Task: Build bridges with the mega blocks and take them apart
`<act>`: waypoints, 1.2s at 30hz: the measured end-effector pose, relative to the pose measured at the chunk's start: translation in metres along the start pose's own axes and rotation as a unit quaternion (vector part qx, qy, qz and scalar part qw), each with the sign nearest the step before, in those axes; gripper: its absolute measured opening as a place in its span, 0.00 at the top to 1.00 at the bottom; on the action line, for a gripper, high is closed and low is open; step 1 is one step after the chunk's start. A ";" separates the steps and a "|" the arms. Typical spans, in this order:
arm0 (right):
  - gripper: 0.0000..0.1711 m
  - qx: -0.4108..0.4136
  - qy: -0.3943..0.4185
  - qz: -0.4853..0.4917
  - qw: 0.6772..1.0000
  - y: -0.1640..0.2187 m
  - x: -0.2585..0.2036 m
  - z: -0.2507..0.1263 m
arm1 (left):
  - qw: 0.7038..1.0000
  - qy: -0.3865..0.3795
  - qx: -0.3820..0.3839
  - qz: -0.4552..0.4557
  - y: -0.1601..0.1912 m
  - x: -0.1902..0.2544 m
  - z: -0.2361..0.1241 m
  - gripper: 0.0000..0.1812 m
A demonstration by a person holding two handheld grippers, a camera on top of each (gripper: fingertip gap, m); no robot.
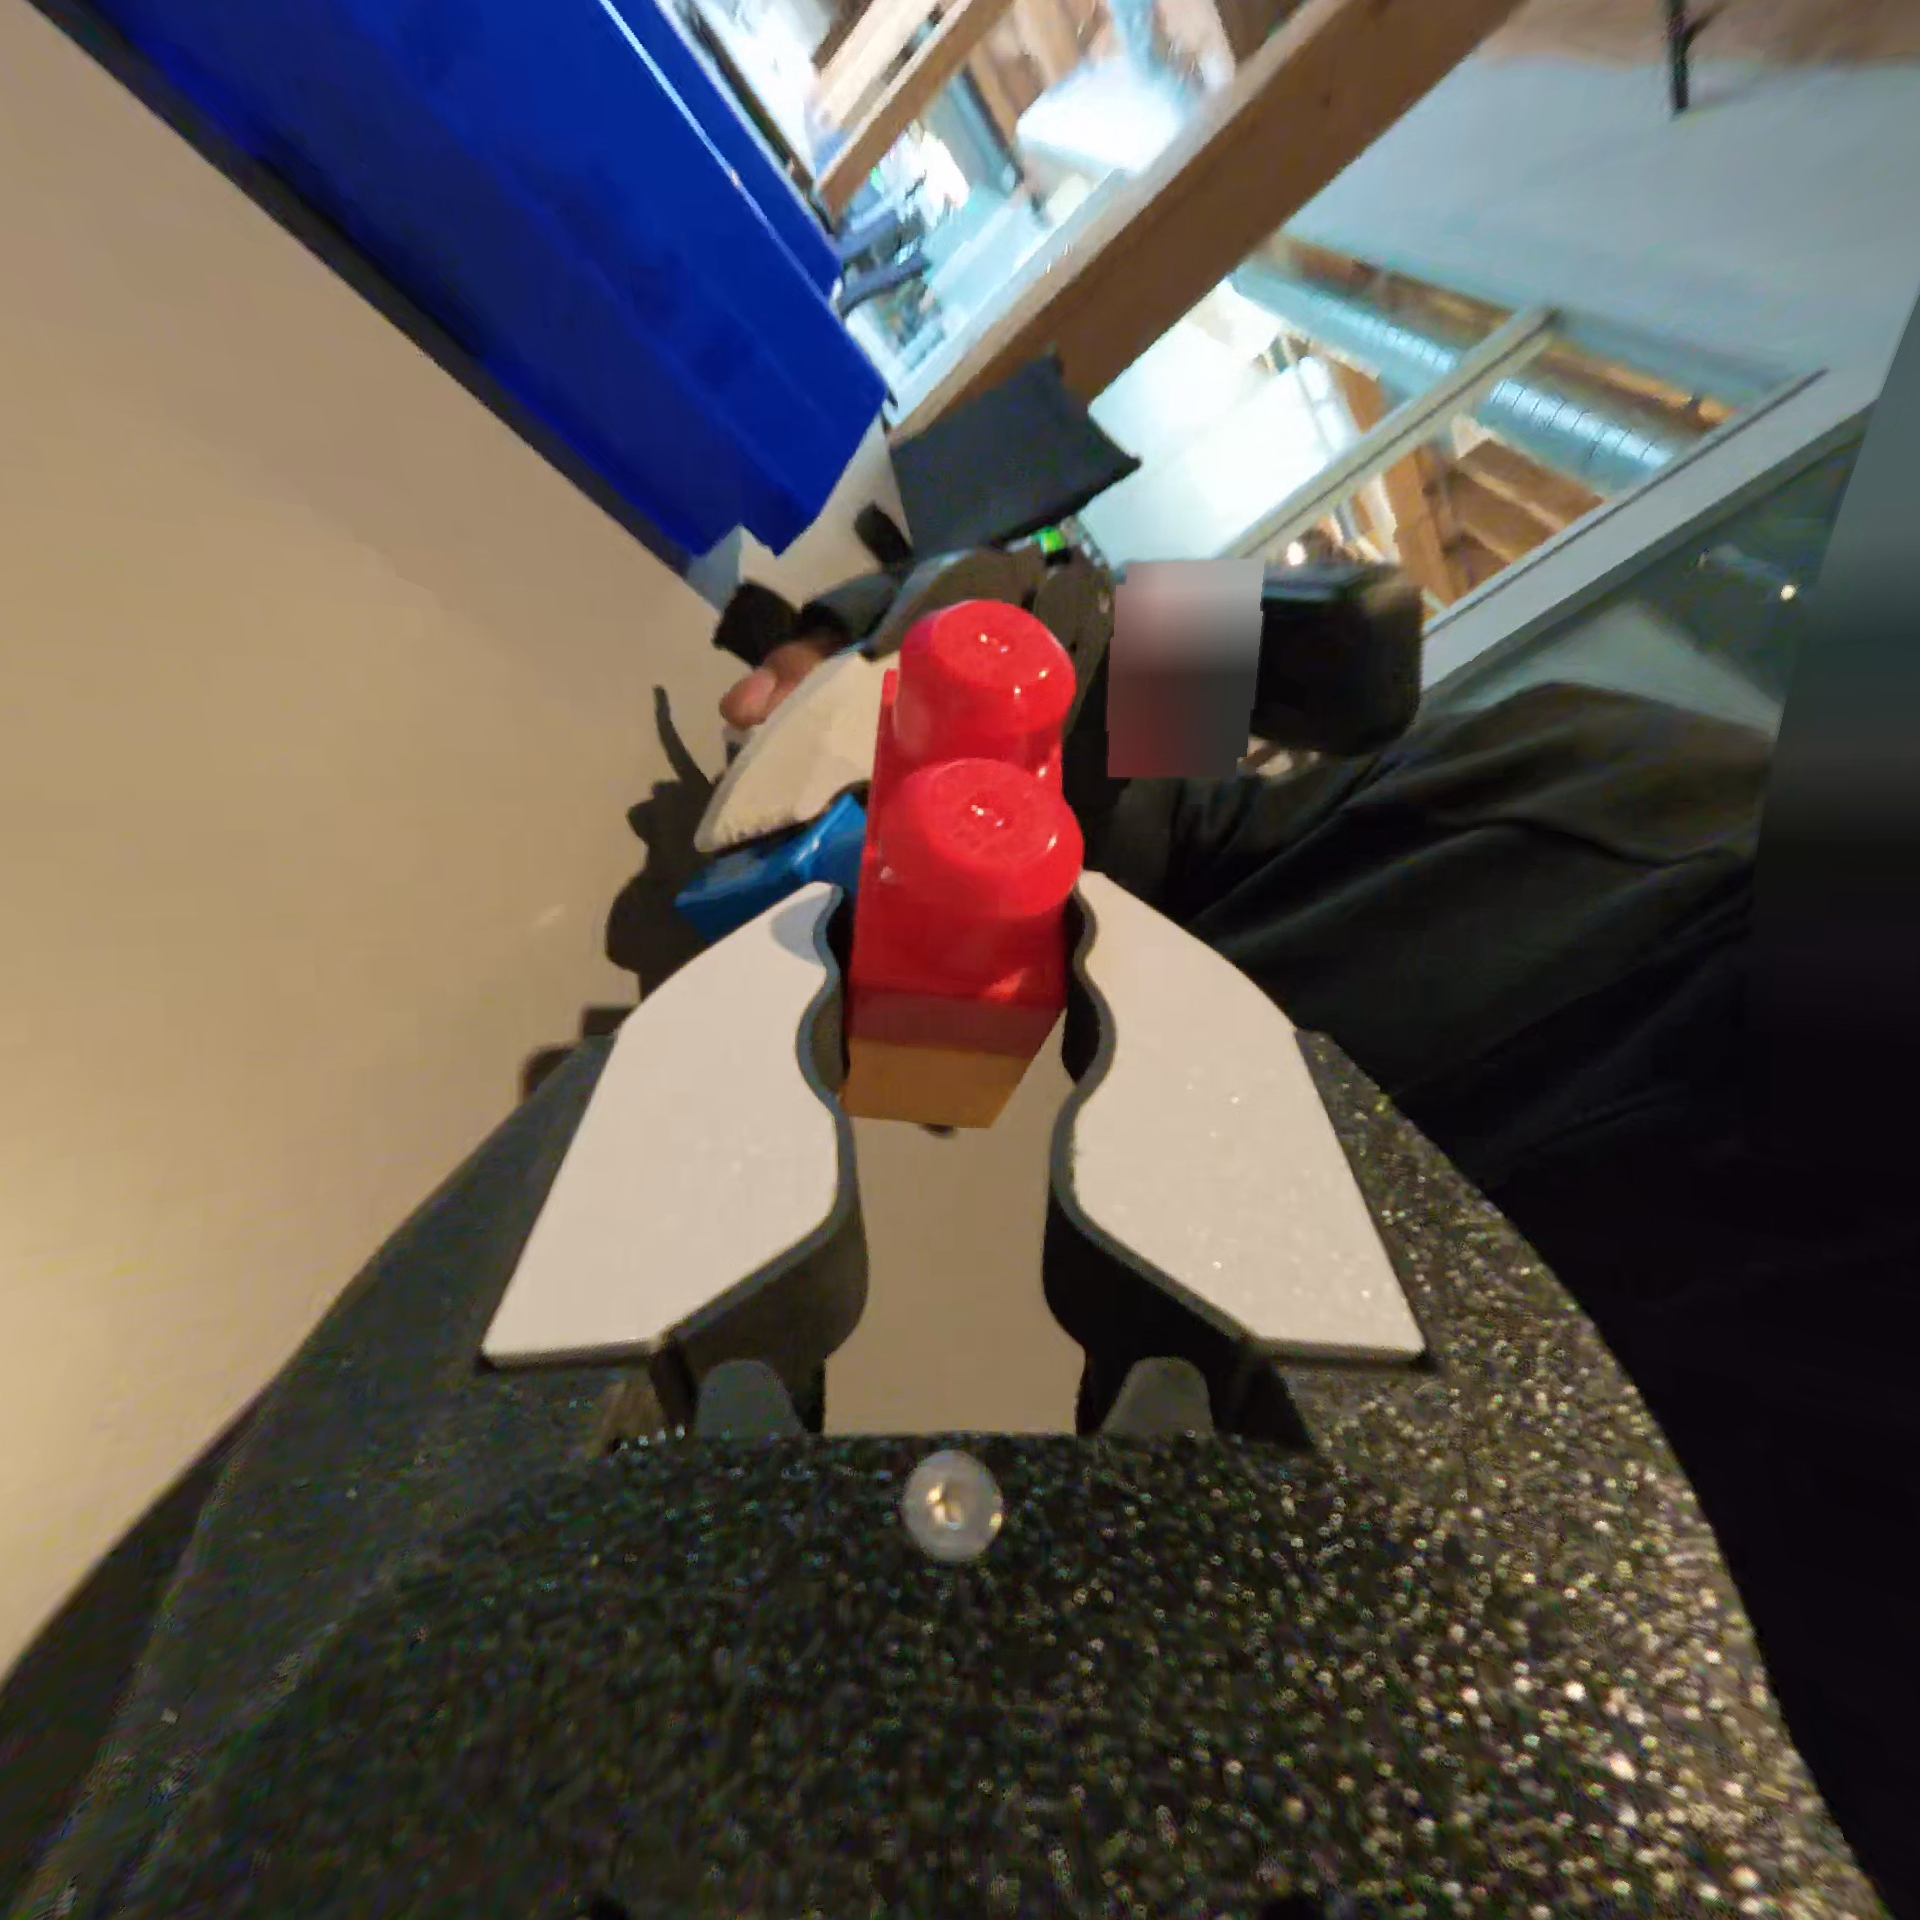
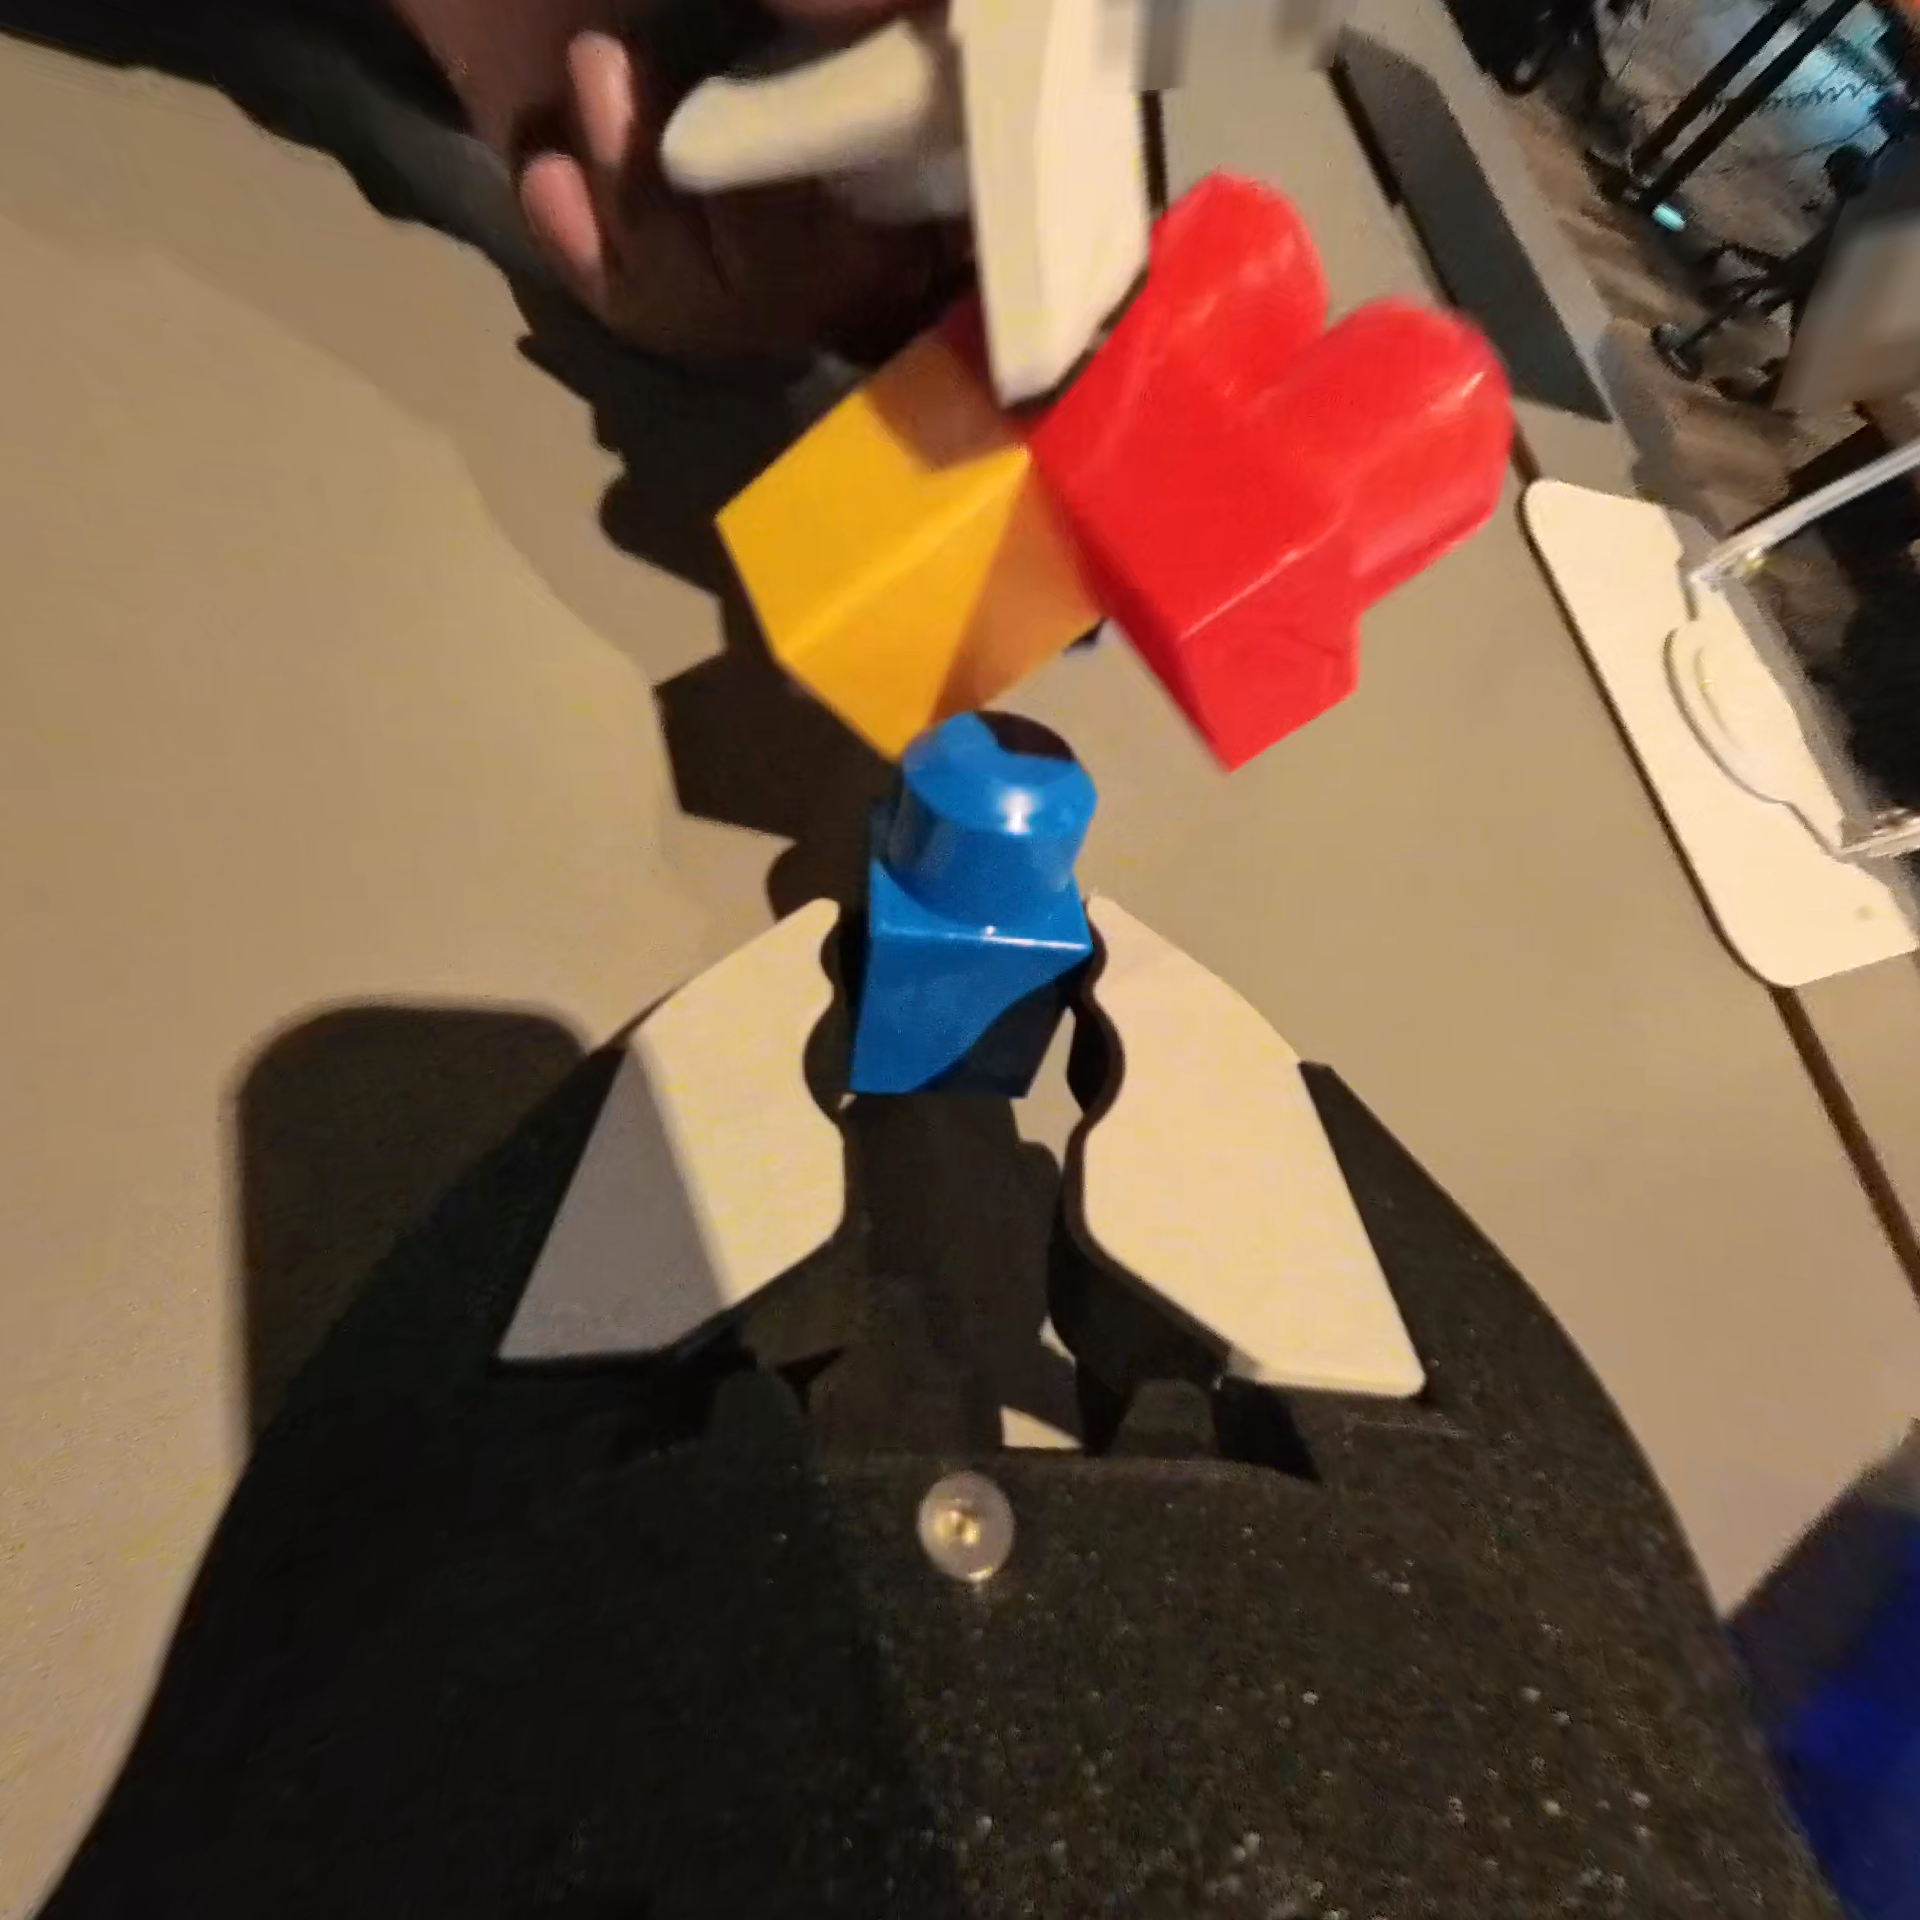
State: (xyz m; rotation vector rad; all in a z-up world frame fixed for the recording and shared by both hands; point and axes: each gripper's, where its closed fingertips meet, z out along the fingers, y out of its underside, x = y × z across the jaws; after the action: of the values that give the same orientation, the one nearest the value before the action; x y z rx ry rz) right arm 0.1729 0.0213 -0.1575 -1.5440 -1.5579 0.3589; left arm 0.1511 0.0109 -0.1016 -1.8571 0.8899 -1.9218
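Note:
My left gripper is shut on a red two-stud block with a yellow block stuck to its underside, held up off the table. In the right wrist view the same red block and yellow block hang in the left gripper's white fingers, tilted, above the table. My right gripper is shut on a blue one-stud block, its stud just under the yellow block; I cannot tell if they touch. The blue block also shows behind the red one in the left wrist view.
A blue bin stands on the beige table in the left wrist view. A white base with a clear stand sits at the table's right edge. A person's hand holds the left gripper. Another blue object sits at the lower right. Across from one pair of fingers to the other is roughly 6 centimetres.

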 end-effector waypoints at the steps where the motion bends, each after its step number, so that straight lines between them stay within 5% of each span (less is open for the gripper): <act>1: 0.77 -0.001 -0.009 0.016 1.000 0.000 -0.002 0.001 | 1.000 -0.001 0.010 0.002 -0.003 -0.001 -0.003 0.80; 9: 0.77 -0.033 -0.126 0.155 0.979 0.012 -0.017 0.000 | 0.988 -0.123 0.017 0.095 -0.011 -0.022 -0.009 0.80; 14: 0.71 -0.041 -0.119 0.150 0.981 0.014 -0.018 0.000 | 0.979 -0.152 0.016 0.132 -0.013 -0.025 -0.008 0.79; 22: 0.61 0.097 -0.112 0.211 0.966 -0.025 -0.001 -0.016 | 0.986 -0.075 0.083 0.126 -0.025 -0.001 -0.001 0.79; 36: 0.76 0.156 -0.118 0.218 0.956 -0.050 -0.008 -0.022 | 0.986 -0.022 0.082 0.142 -0.018 0.024 0.026 0.79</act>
State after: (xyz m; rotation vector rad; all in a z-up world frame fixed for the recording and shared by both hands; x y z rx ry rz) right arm 0.1552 -0.0033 -0.1108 -1.6233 -1.2431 1.0200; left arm 0.1775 0.0044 -0.0728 -1.5791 0.8982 -1.7177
